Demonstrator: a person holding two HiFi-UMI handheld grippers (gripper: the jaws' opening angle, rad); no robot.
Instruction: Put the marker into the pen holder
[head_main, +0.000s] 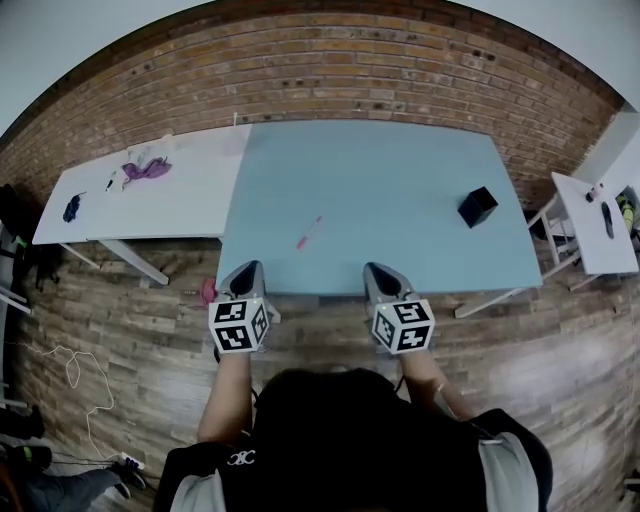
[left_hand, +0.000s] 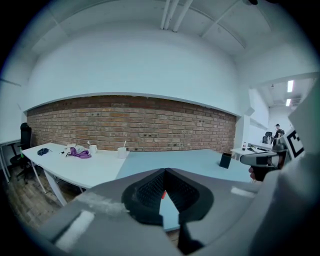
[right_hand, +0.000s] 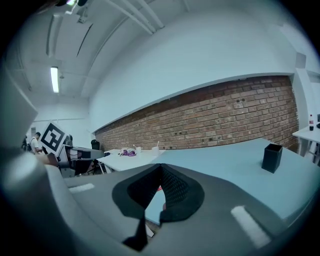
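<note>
Approach stage: left gripper (head_main: 245, 270) and right gripper (head_main: 378, 270) hover at counter (head_main: 400, 180) edge, fingers (left_hand: 147, 192) together and empty; next move likely needs one opened over marker (head_main: 308, 233)

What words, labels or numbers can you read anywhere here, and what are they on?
No readable words or numbers.
Left tool and right tool: cubes carry black-and-white squares, no letters.
White mark on the person's collar: too small to read.
Marker and pen holder: no legible print.

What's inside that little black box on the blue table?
Nothing sticks out of the black pen holder; its inside is too dark to see. The pink marker lies out on the table.
</note>
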